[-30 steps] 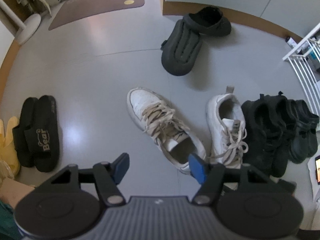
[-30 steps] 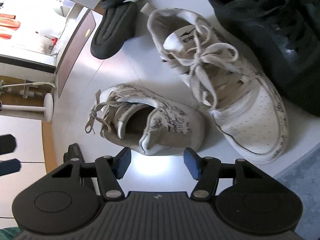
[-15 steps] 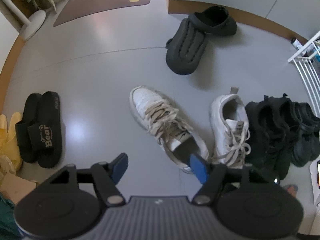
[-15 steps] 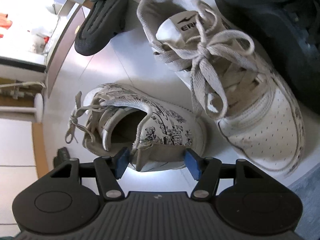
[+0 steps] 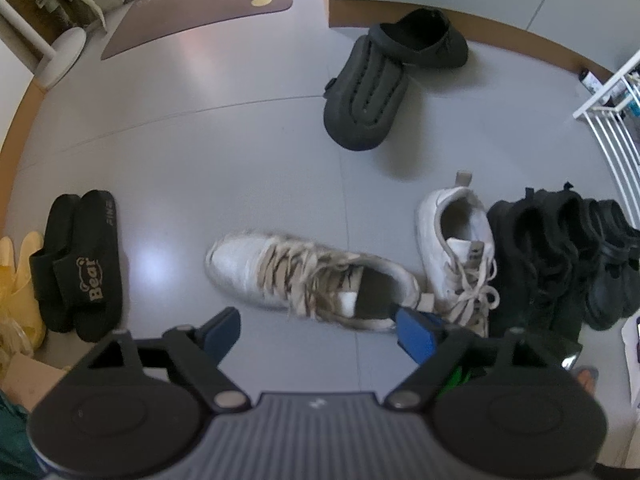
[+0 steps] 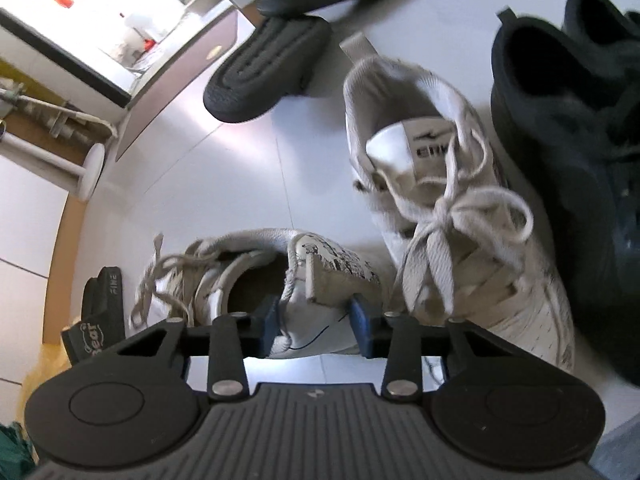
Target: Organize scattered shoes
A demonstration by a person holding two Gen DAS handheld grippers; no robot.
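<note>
The stray white sneaker (image 6: 320,280) on the floor was apparently clamped at its heel by the closing right claw (image 6: 316,320), the left claw (image 5: 316,332) widening empty above it, while grey clogs (image 5: 368,92) remained unsorted.

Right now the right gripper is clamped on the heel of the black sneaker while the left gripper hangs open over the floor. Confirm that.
Wrong shoe. In the right wrist view the right gripper, whose jaws have just been closing, has the heel of the printed white sneaker between its pads; the black sneaker lies untouched beside the other white sneaker. The left gripper does hang open over the floor, as the left wrist view shows.
</note>
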